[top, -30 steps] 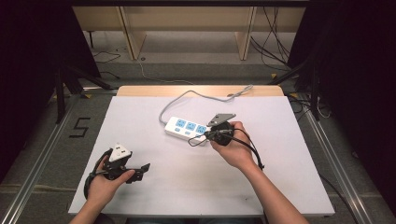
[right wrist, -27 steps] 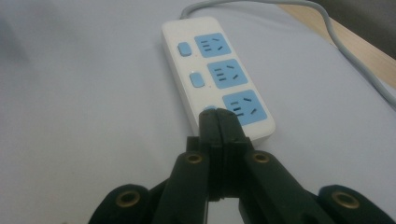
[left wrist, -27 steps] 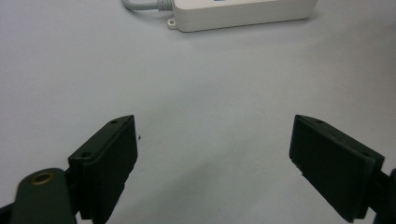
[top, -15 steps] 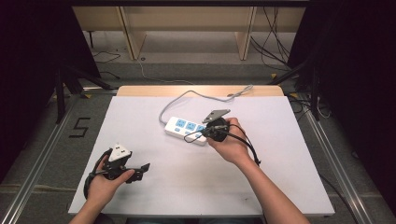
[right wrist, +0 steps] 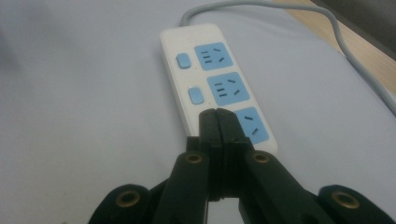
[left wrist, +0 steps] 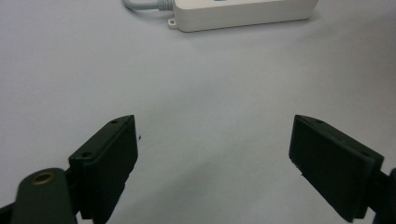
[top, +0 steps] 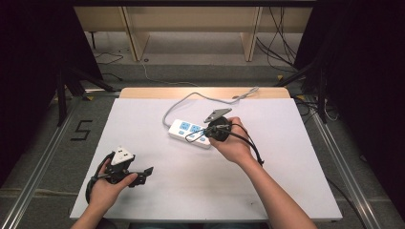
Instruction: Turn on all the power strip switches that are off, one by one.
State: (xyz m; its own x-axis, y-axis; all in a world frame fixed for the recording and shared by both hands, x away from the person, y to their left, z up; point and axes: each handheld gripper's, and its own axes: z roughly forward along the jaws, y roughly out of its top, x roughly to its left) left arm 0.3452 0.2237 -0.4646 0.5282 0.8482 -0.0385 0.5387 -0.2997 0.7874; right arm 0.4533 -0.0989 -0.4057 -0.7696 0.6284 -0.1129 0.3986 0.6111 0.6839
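Observation:
A white power strip [top: 187, 130] with blue sockets and blue buttons lies in the middle of the white table [top: 157, 200]. In the right gripper view the strip [right wrist: 215, 79] runs away from me, with two buttons showing. My right gripper [right wrist: 218, 114] is shut with nothing between its jaws. Its tips hang over the strip's near end beside the nearest socket; whether they touch it I cannot tell. In the high view that right gripper [top: 208, 134] sits at the strip's right end. My left gripper [top: 143, 174] rests at the front left, open and empty [left wrist: 215, 144].
The strip's grey cable [top: 191, 95] loops back to the table's far wooden edge [top: 200, 92]. Black cables trail from both grippers. The left gripper view has the strip's side [left wrist: 243, 11] far ahead, across bare table.
My right gripper has edged slightly left and away over the strip's end. The left hand has stayed still.

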